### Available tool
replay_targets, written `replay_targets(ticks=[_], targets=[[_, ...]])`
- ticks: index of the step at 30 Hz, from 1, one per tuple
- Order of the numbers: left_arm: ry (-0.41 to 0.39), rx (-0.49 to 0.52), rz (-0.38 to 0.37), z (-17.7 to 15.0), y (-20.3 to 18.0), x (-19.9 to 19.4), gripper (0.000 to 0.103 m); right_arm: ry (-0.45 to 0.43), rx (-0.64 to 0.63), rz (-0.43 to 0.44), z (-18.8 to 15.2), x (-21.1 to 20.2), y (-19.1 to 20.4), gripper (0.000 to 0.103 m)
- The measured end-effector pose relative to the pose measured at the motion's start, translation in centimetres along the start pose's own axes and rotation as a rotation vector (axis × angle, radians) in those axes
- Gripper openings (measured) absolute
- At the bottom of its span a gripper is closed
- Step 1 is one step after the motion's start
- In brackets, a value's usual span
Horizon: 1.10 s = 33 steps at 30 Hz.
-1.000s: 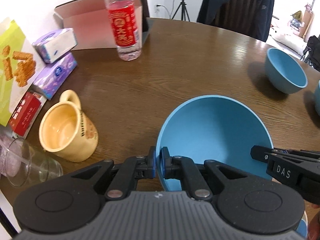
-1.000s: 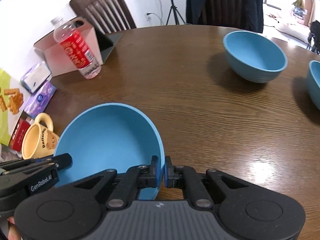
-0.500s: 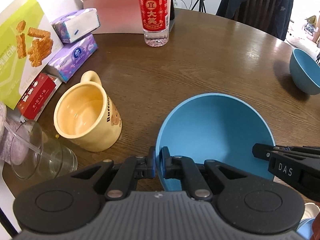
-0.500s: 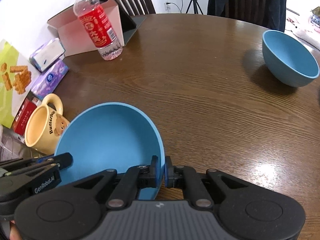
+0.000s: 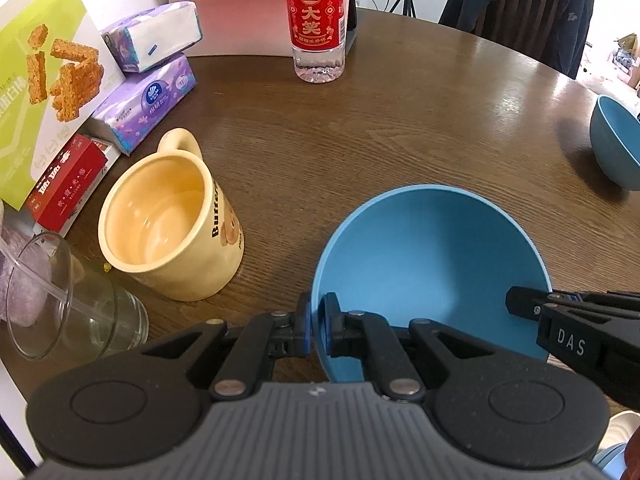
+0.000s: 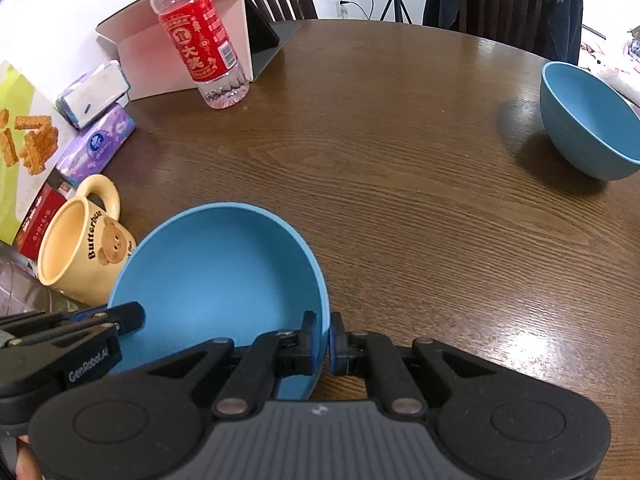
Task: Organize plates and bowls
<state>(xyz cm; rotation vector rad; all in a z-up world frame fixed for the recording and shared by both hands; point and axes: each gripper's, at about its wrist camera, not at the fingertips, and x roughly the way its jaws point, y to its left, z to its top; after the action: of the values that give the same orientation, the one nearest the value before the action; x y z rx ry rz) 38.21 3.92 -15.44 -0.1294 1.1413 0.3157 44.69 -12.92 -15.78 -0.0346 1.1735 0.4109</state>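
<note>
**Materials and finishes on the table**

Dark wood table [image 6: 400,184], visible grain, slight gloss near the right edge. Matt, smooth blue bowl [image 5: 432,256]. Glossy glazed ceramic mug [image 5: 168,220], pale yellow. Clear plastic bottle [image 5: 316,20] with shiny red label. Clear glass cup [image 5: 60,296] at the left edge. Soft plastic-wrapped tissue packs [image 5: 148,100]. Matt black plastic gripper fingers [image 5: 336,320].

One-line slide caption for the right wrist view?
Both grippers, right and left, pinch opposite rims of a blue bowl beside a yellow mug.
</note>
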Motion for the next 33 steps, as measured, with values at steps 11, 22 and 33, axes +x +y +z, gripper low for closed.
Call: replay_targets(ticks=[11,22,33], targets=[[0.005,0.008,-0.008,0.1,0.1,-0.2,0.007,0.001,0.016,0.010,0.3,-0.4,-0.2,0.010],[-0.032,0.000,-0.008,0.3,1.3,-2.5,0.021,-0.061,0.002,0.005,0.1,-3.7,-0.5,0.046],[-0.118,0.038,-0.017,-0.6,1.7,-7.2,0.058,-0.134,-0.002,0.011,-1.9,-8.9,-1.0,0.090]])
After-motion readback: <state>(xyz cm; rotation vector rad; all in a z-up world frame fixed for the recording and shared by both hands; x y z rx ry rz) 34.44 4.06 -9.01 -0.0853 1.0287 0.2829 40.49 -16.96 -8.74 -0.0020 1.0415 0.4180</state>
